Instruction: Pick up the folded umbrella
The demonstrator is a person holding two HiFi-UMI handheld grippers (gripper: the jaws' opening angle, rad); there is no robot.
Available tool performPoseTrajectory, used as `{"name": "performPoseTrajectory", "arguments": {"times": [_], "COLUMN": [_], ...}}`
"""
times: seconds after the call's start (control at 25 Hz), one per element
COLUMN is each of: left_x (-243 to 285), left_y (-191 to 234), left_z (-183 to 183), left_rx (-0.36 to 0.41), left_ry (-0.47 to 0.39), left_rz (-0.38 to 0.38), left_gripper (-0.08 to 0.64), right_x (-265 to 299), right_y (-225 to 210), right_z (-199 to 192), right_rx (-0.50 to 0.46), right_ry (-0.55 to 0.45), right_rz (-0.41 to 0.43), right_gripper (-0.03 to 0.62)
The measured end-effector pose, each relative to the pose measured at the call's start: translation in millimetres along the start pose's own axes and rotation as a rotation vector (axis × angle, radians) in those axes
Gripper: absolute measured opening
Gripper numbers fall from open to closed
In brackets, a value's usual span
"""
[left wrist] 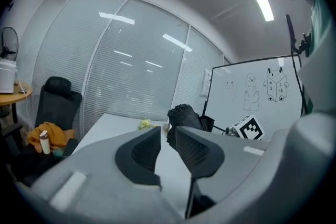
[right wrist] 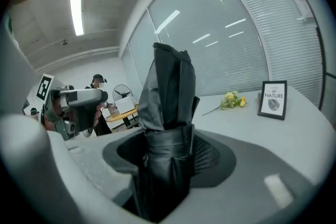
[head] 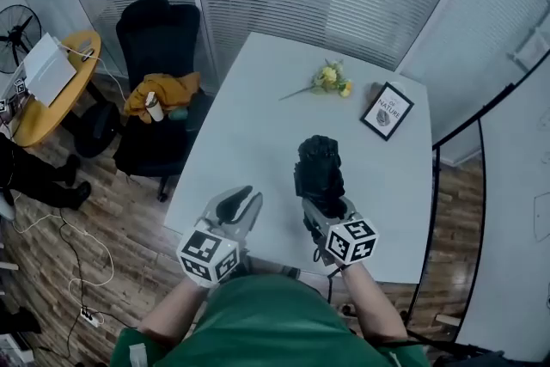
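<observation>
The folded black umbrella [head: 320,172] is off the white table [head: 249,133], standing upright in my right gripper [head: 325,207]. In the right gripper view its strapped body [right wrist: 168,92] fills the space between the jaws of the right gripper [right wrist: 168,140], which are shut on it. My left gripper [head: 243,200] hovers to the left of the umbrella, apart from it. In the left gripper view the left gripper [left wrist: 168,131] has only a narrow gap between its jaws and nothing in it; the umbrella [left wrist: 184,113] shows just beyond.
Yellow flowers [head: 331,80] and a small framed sign [head: 387,110] lie at the table's far end. A black office chair [head: 159,39] with orange cloth stands left of the table, and a round yellow table [head: 51,90] beyond it. A whiteboard [left wrist: 252,86] stands at the right.
</observation>
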State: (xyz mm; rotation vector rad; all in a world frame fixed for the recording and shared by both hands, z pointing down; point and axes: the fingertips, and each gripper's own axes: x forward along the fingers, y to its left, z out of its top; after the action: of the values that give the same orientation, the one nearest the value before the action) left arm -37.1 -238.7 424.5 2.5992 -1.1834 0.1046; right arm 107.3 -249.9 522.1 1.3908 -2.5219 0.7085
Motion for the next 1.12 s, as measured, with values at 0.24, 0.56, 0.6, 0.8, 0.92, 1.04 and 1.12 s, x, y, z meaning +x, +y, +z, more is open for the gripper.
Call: {"name": "performPoseTrajectory", "arguments": {"times": [0.24,0.56,0.6,0.8,0.92,1.04,1.12], "left_x": [9,3,3,2,2,-3,-6], "left_y": [0,12,12,7,6,5,2], "left_z": [25,67,71,67,61,61,62], "left_rx": [0.089,0.164,0.167,0.145,0.132,0.109,0.098], "left_ry": [-0.057,-0.135,-0.145,-0.147,-0.134,-0.127,-0.123], "left_rz": [-0.019,0.024,0.024,0.014,0.007,0.003,0.006], "left_gripper": [0.097,0.097,0.097,0.097,0.097,0.097,0.097], "right_x": [-23,-66,-71,-88,-93,-100,-106], "right_y": [11,21,23,25,24,25,26], "right_z": [56,128,136,155,162,168,172], "right_rx": [-0.067,-0.183,-0.202,-0.191,-0.054,0.061,0.091], "right_ry": [-0.154,-0.350,-0.375,-0.468,-0.514,-0.540,-0.548], "right_rz": [0.006,-0.034,-0.042,-0.033,0.045,0.102,0.121], "right_gripper": [0.249,0.249,0.249,0.249,0.249,0.250,0.250]}}
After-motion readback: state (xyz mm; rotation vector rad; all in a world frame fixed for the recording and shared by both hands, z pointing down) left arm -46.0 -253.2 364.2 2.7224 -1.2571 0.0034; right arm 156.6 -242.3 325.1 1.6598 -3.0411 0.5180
